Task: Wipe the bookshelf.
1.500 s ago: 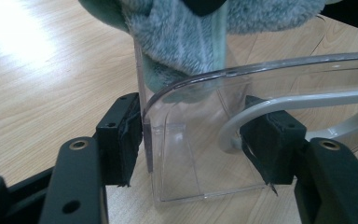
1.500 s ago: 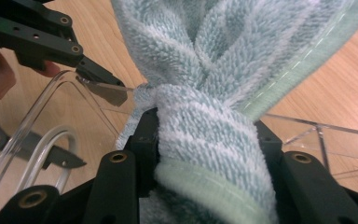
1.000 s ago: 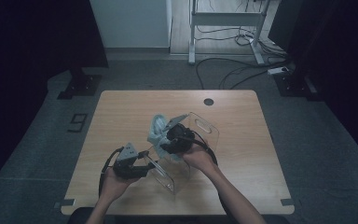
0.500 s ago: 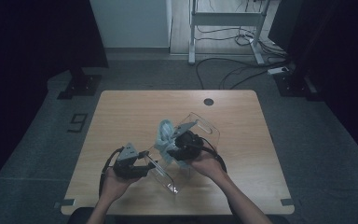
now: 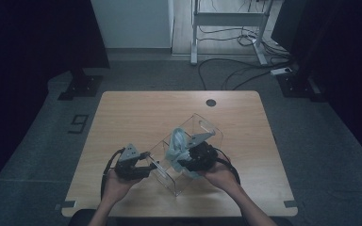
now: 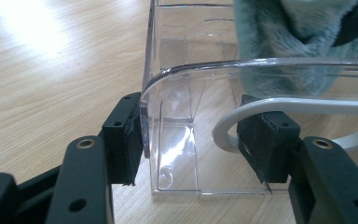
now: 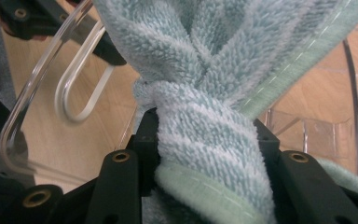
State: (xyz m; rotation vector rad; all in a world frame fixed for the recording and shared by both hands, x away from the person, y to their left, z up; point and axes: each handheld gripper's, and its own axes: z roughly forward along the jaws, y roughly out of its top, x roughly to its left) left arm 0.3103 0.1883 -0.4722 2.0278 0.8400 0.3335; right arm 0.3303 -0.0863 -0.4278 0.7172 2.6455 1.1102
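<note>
— Now, what's in your two hands at this table?

— My left gripper (image 5: 147, 168) is clamped on the near end wall of a clear plastic box (image 5: 188, 141). In the left gripper view its jaws stand about half closed, one pad pressed on the outside of the rounded corner, the other inside the box against the wall's handle slot (image 6: 279, 109). The box lies slantwise across the middle of the wooden table (image 5: 136, 113), running from my left hand up and away to the right.

— And the right hand?

— My right gripper (image 5: 191, 162) has hold of a pale green towel (image 5: 176, 143). In the right gripper view the jaws are partly closed around a thick, twisted bunch of the terry cloth (image 7: 205, 121), which fills the gap between them and spills past the tips, its stitched hem trailing to one side.

— Where is the towel with respect to the box?

— From the high view, it's bunched at the box's middle, just beside the right gripper, over the open top. In the left gripper view it hangs within the box's walls at the far end. Whether it touches the floor of the box I cannot tell.
</note>
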